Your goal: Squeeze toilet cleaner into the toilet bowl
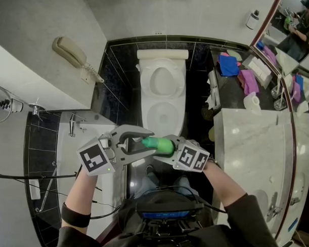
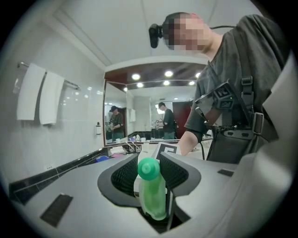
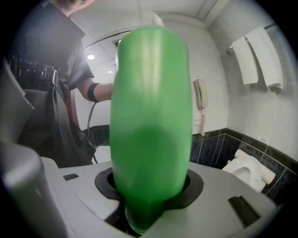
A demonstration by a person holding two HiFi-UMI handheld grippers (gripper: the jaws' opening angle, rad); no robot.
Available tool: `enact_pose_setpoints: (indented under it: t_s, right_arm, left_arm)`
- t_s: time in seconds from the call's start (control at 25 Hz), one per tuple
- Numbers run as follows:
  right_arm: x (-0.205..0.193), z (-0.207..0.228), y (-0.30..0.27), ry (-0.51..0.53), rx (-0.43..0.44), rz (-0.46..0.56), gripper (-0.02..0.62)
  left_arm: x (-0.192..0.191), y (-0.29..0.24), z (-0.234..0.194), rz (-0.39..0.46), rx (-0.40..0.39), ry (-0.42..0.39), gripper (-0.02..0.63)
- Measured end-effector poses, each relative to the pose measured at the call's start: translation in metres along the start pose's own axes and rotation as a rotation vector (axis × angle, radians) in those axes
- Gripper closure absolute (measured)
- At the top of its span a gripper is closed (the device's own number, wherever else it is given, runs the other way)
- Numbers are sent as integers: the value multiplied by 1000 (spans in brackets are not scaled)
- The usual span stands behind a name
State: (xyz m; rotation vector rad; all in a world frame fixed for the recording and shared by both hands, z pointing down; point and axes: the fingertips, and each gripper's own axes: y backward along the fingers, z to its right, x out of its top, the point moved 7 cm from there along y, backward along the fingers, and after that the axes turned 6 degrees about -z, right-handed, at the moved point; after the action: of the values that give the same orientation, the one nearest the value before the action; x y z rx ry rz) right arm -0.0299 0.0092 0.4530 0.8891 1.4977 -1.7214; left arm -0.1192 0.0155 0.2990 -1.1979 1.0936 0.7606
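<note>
A green toilet-cleaner bottle lies about level between my two grippers, over the near side of the white toilet bowl, whose seat is raised. My right gripper is shut on the bottle's body, which fills the right gripper view; its jaws clasp the lower part. My left gripper reaches in from the left around the capped end. In the left gripper view the round green cap sits between the ribbed pads, touching both.
A wall phone hangs at the left. A marble counter runs along the right, with a toilet roll and coloured cloths behind it. White towels hang on a rail. The toilet also shows low right.
</note>
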Motion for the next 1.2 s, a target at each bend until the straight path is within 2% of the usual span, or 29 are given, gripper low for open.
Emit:
enact_pose_setpoints:
  t_s: [0.24,0.44,0.52,0.64,0.76,0.84,0.92,0.96,1.0,1.08,1.2]
  right_arm:
    - [-15,18,3,111,-223,-50,407]
    - [-24,28,7,180,-309,-81,407]
    - [-27,29,9,210,-343,-89,407]
    - [-31,30,11,247,-386,-103,407]
    - [-34,31,11,253,-391,-113,407]
    - [-35,31,10,242,-380,-113,407]
    - [-35,30,9,215,-358,-105,407]
    - [-35,29,8,193,-338,-98,407]
    - [-34,29,7,166,-310,-88,407]
    - [-29,27,8,98,-228,-60,407]
    - [-19,22,13,-10,-82,3,407]
  left_arm:
    - [-23,-2,-7,26,71,204,453]
    - [-35,-8,-8,53,132,545,456]
    - [-37,-10,-6,55,138,643,457]
    - [-40,-13,-3,60,146,731,457]
    - [-43,-13,-2,69,155,752,457]
    - [-44,-13,-1,84,161,734,456]
    - [-43,-12,-1,99,175,677,452]
    - [-41,-13,0,102,179,625,411]
    - [-38,-13,2,99,181,551,315]
    - [-23,-15,8,68,180,343,280]
    - [1,-15,16,-9,167,2,275]
